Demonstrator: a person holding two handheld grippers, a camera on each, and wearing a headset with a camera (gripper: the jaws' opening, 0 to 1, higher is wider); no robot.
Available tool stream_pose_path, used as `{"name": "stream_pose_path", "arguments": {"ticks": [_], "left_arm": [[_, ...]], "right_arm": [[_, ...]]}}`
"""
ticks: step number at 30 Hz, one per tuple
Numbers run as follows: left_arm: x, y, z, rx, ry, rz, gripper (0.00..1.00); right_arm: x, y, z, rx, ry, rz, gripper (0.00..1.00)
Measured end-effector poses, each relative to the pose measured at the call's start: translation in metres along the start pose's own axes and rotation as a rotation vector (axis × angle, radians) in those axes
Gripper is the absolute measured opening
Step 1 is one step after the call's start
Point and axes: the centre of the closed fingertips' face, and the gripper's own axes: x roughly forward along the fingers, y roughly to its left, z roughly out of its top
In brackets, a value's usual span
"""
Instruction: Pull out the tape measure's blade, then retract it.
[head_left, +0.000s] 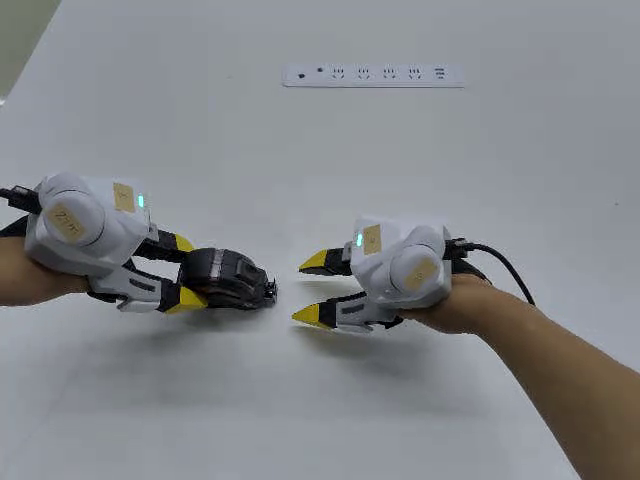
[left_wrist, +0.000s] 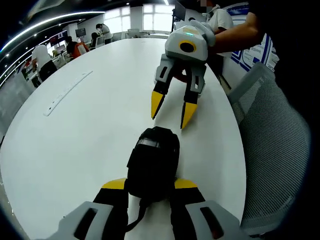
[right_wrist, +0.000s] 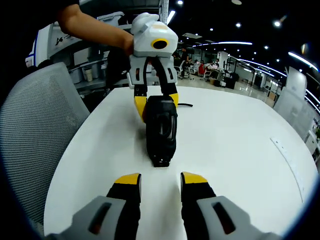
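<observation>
One rigid, likely hefty tape measure sat clamped in our left gripper; jaws of our right gripper gaped beside its blade hook, our likely pinch point.

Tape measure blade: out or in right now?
In. The hook sits at the mouth of the tape measure; no blade lies on the table between it and the open right tongs.

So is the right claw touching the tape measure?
Apart. In the right gripper view, bare white table shows between the yellow tips of the open right gripper and the near end of the tape measure.
</observation>
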Motion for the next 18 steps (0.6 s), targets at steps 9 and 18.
{"name": "stream_pose_path", "arguments": {"ticks": [9, 18], "left_arm": [[0.0, 0.0, -0.001, 0.004, 0.003, -0.003, 0.28], [0.0, 0.0, 0.0, -0.001, 0.003, -0.004, 0.28]], "right_arm": [[0.017, 0.002, 0.006, -0.012, 0.005, 0.021, 0.25], [0.026, -0.002, 0.007, 0.005, 0.014, 0.027, 0.21]]}}
